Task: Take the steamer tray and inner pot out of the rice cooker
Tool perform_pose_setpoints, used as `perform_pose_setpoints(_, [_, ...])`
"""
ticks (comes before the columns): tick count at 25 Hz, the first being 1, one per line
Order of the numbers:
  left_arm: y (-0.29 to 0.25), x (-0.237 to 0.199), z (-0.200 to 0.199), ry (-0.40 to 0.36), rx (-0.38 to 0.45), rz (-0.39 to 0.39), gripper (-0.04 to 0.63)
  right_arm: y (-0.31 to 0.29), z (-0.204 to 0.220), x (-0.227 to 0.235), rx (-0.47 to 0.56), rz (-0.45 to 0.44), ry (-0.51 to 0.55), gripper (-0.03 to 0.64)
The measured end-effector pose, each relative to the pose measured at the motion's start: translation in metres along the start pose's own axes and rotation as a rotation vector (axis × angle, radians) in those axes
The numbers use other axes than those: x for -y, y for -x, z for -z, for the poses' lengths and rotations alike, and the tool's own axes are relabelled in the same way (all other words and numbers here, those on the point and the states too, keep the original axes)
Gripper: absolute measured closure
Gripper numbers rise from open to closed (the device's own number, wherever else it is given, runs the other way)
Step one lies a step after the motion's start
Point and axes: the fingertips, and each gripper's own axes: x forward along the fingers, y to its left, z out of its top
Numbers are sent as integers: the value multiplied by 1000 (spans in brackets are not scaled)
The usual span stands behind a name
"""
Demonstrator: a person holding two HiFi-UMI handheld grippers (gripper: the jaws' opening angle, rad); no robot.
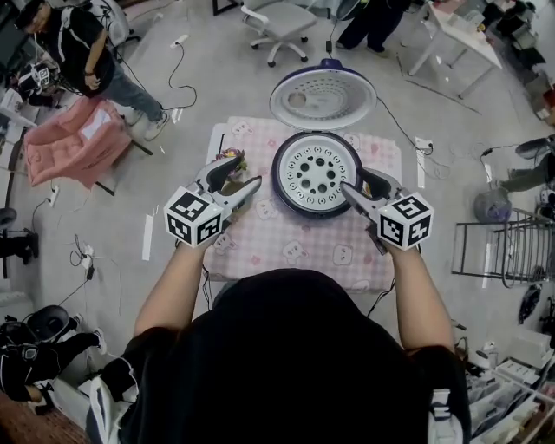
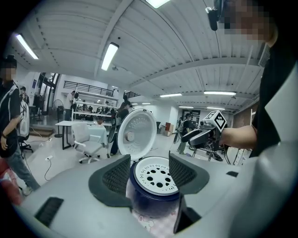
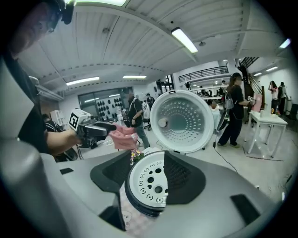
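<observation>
Rice cooker (image 1: 284, 192): round, dark blue glossy body, standing on the table's far half with its mouth open upward.
Lid (image 1: 323, 97): hinged back behind the body, a pale dished disc with rows of small dimples and a round knob off-centre.
Steamer tray (image 1: 314, 170): white plastic disc, pierced with round holes in rings, sitting flat in the cooker's mouth; nothing touches it.
Inner pot: under the tray, so I cannot see it.
Tablecloth (image 1: 290, 247): pink-and-white check, soft and matte, printed with small cartoon figures.
Left gripper (image 1: 245, 169): its two ribbed dark pads stand well apart with nothing pressed between them; it sits just left of the cooker, apart from its wall (from its own view the tray merely shows through the gap).
Right gripper (image 1: 353, 179): jaws spread wide, gripping nothing; its tips are at the cooker's right rim, and whether they touch it I cannot tell.
Flowers (image 3: 135, 155): a small, colourful sprig on the cloth beside the left gripper's tips.
Pink cloth (image 1: 65, 143): crumpled fabric draped over something on the floor, well off to the left.
Office chair (image 1: 279, 22): grey, on a wheeled star base, beyond the table.
</observation>
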Motion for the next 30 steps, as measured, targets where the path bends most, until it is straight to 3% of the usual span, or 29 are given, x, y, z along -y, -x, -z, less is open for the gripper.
perform_pose_setpoints(9, [11, -12, 22, 41, -14, -18, 319, -65, 51, -36, -270, -156, 112, 377])
perform_pose_setpoints(14, [23, -18, 36, 61, -34, -30, 319, -87, 78, -53, -370, -221, 107, 380])
perform_pose_setpoints(30, [66, -37, 67, 116, -55, -103, 319, -136, 138, -79, -674, -325, 250, 370])
